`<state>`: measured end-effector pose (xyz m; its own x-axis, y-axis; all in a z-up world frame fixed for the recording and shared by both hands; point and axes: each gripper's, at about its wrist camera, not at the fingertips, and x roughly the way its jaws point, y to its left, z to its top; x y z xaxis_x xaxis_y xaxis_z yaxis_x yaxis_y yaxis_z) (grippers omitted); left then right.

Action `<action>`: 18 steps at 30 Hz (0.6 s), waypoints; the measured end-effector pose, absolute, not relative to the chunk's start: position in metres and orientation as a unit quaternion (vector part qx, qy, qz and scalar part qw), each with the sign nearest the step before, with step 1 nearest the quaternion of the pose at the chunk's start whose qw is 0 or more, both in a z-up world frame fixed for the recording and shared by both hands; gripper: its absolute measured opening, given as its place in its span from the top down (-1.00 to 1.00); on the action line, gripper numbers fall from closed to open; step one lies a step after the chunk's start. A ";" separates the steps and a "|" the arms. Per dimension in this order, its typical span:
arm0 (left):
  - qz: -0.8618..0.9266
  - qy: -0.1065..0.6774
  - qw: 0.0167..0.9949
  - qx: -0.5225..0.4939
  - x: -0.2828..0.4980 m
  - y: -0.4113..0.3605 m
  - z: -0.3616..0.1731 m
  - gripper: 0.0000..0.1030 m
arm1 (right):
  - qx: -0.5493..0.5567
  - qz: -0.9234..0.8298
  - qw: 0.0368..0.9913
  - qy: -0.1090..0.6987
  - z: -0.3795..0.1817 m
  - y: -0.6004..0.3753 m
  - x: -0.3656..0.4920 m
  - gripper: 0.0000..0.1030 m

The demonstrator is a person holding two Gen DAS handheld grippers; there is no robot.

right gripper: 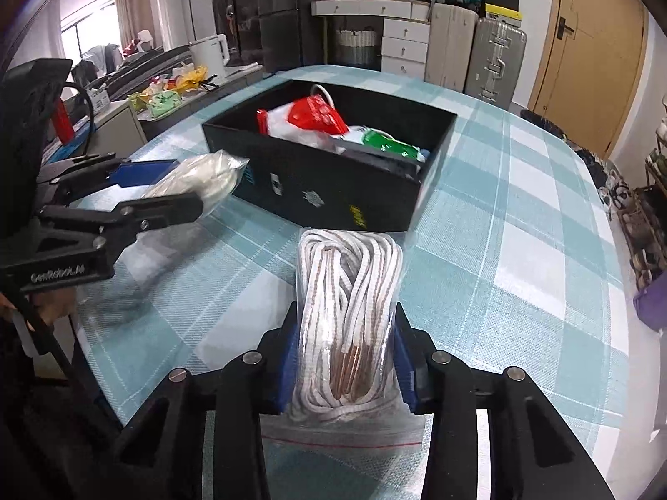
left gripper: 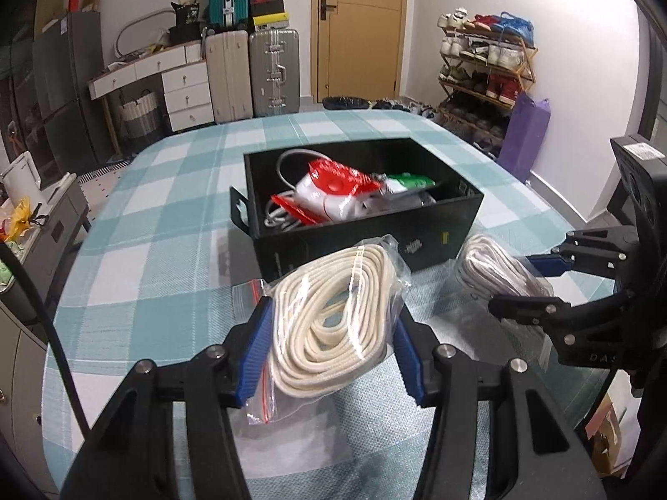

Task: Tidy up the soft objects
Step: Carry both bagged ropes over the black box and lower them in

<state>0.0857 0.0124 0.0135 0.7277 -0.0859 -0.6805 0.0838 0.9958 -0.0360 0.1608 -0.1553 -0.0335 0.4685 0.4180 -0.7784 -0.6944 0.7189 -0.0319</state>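
My left gripper (left gripper: pixel 331 325) is shut on a clear zip bag of cream rope (left gripper: pixel 333 287), held just above the checked tablecloth (left gripper: pixel 166 216). My right gripper (right gripper: pixel 346 333) is shut on a second clear bag of white laces with brown flecks (right gripper: pixel 350 279). Just beyond both bags stands an open black box (left gripper: pixel 367 237). Inside it lie a red and white bag (left gripper: pixel 333 187), a green packet (left gripper: pixel 408 183) and a grey cable (left gripper: pixel 283 166). In the right wrist view the left gripper (right gripper: pixel 179 185) holds the rope bag (right gripper: pixel 208 175) beside the box (right gripper: pixel 317 196).
The round table's edge curves close on the left (left gripper: pixel 62 291) and right (right gripper: pixel 617 291). Beyond it stand suitcases (left gripper: pixel 273 71), white drawers (left gripper: pixel 185 96), a shoe rack (left gripper: pixel 483 75), a purple bag (left gripper: pixel 523 133), a wooden door (left gripper: pixel 360 29) and a side counter with a white kettle (right gripper: pixel 210 56).
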 end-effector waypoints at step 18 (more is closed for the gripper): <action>-0.033 0.320 0.947 -0.009 0.088 0.024 0.049 -0.03 | -0.117 0.357 0.863 0.338 0.013 -0.156 0.144 0.24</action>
<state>0.0881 0.0245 0.0486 0.7937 -0.0673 -0.6046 0.0562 0.9977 -0.0373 0.1440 -0.1558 0.0133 0.5155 0.5378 -0.6671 -0.6955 0.7174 0.0408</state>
